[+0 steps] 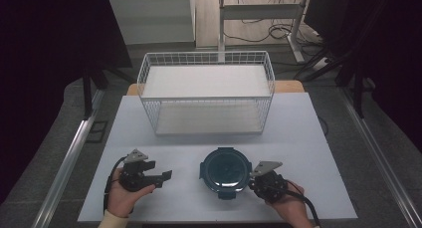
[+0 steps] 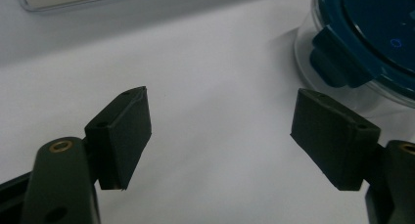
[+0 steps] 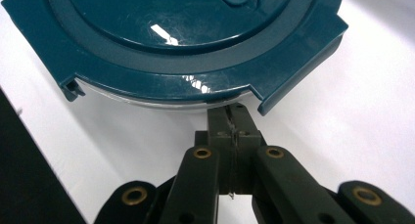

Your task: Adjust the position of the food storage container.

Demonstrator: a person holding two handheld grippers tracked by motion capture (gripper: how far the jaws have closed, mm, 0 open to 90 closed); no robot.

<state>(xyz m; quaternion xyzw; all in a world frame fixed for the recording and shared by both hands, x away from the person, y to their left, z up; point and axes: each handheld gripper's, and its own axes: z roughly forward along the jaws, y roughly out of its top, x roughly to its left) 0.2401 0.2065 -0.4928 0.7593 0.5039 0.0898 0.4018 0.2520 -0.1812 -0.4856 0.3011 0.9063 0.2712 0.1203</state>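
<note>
a round container [image 1: 224, 171] with a dark teal lid [image 3: 186, 43] and a clear body was seen on the white surface [image 1: 298, 138], near the front edge, between the two hands. a white wire basket [image 1: 206, 91] stood well behind it, at the far side of the surface; nothing could be made out inside it.

the right claw [image 3: 230, 117] was noted with its jaws together, nothing between them. in the right gripper view its tips were pressed up under the lid's rim, beside one of the lid's flaps [image 3: 298, 82], at or against the clear wall; actual contact could not be settled. in the high view the right hand [image 1: 288, 205] was placed just right of the container.

the left claw [image 2: 220, 136] was held with jaws apart and nothing between the pads [image 2: 125, 131]. it was kept low over the bare surface, left of the container and apart from it; one locking flap [image 2: 335, 62] was seen ahead of its right jaw.

step judged in hand: working at the lid's clip on the right side, the shut tips used as a pry or pusher. not yet judged done, as the lid sat flat on the body.

next move was judged to call for a small upward lever under the flap, with the container likely to slide unless it was braced by the left claw.
</note>
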